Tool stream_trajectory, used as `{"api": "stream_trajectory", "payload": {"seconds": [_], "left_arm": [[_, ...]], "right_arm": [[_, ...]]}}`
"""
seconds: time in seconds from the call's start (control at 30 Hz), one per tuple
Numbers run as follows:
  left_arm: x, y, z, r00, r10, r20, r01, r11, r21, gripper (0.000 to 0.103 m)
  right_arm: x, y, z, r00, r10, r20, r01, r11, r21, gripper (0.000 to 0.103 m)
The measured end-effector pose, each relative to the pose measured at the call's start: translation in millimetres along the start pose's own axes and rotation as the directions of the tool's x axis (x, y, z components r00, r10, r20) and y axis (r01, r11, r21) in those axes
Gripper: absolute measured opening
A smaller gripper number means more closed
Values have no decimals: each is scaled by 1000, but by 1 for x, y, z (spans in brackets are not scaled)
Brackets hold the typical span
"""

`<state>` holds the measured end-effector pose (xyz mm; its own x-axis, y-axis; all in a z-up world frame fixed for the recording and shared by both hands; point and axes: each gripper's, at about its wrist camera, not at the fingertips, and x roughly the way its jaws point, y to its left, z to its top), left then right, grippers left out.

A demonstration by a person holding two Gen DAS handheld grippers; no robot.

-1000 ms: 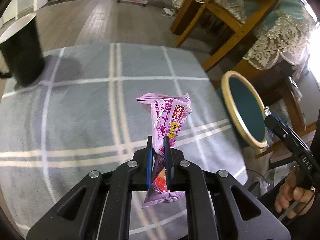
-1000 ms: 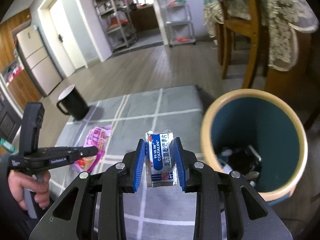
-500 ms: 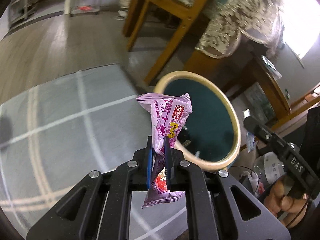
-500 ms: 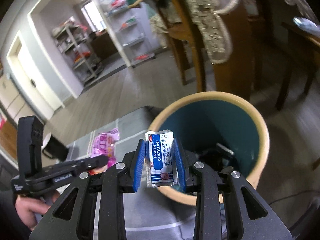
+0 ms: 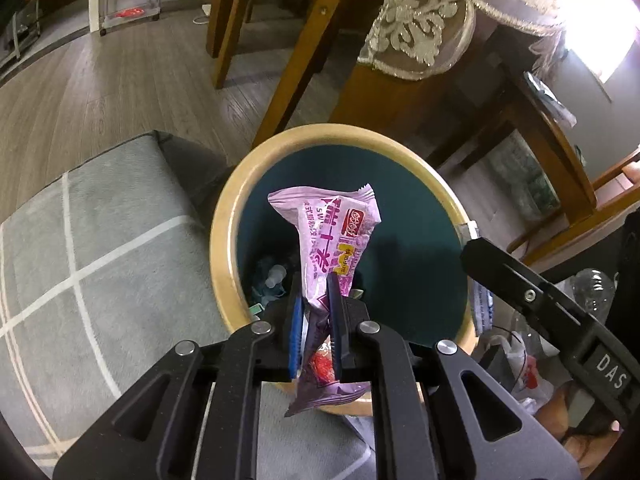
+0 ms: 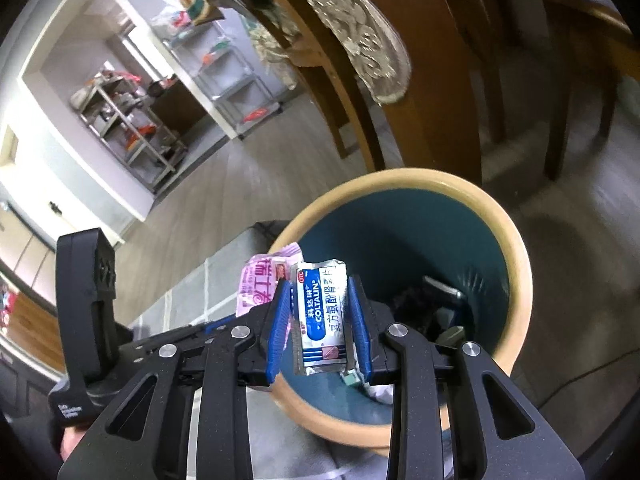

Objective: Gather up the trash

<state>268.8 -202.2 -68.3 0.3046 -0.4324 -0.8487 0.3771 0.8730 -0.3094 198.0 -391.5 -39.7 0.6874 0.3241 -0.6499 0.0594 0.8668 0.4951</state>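
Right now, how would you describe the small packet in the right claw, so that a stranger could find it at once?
Look for the round bin with a tan rim and teal inside, beside the grey checked rug. Above its near edge, the right claw grips a small flat silver sachet with a blue COLTALIN label. The pink crinkled snack wrapper just left of it is bigger and not blue.

Bin [image 5: 224, 240] contents at 7 o'clock dim, items indistinct. Purple wrapper [image 5: 332, 248] lower part hidden between left hand-held gripper [image 5: 315, 320] fingers. Right hand-held gripper's [image 6: 319, 316] sachet [image 6: 322, 312] small print unreadable.
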Motion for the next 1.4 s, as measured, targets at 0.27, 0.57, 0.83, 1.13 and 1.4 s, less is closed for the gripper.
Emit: {"api": "stream_trajectory", "payload": {"seconds": [0.27, 0.57, 0.83, 1.13, 1.4], "left_arm": [[-3, 14, -7, 999, 38, 10, -38, 999, -18, 56], [-42, 44, -30, 993, 89, 82, -85, 995, -50, 75], [-75, 63, -47, 985, 87, 151, -74, 993, -88, 85], [-95, 37, -61, 973, 47, 227, -53, 998, 21, 96], [-112, 5, -78, 944, 104, 313, -140, 986, 94, 97]], "right_arm": [[21, -9, 0, 998, 0, -62, 2, 1000, 30, 32], [26, -1, -5, 996, -13, -88, 13, 1000, -2, 50], [8, 8, -14, 996, -47, -79, 42, 997, -67, 67], [-45, 28, -37, 985, -173, 11, 172, 964, -201, 77], [-85, 38, -59, 968, -227, 109, 250, 926, -284, 88]]}}
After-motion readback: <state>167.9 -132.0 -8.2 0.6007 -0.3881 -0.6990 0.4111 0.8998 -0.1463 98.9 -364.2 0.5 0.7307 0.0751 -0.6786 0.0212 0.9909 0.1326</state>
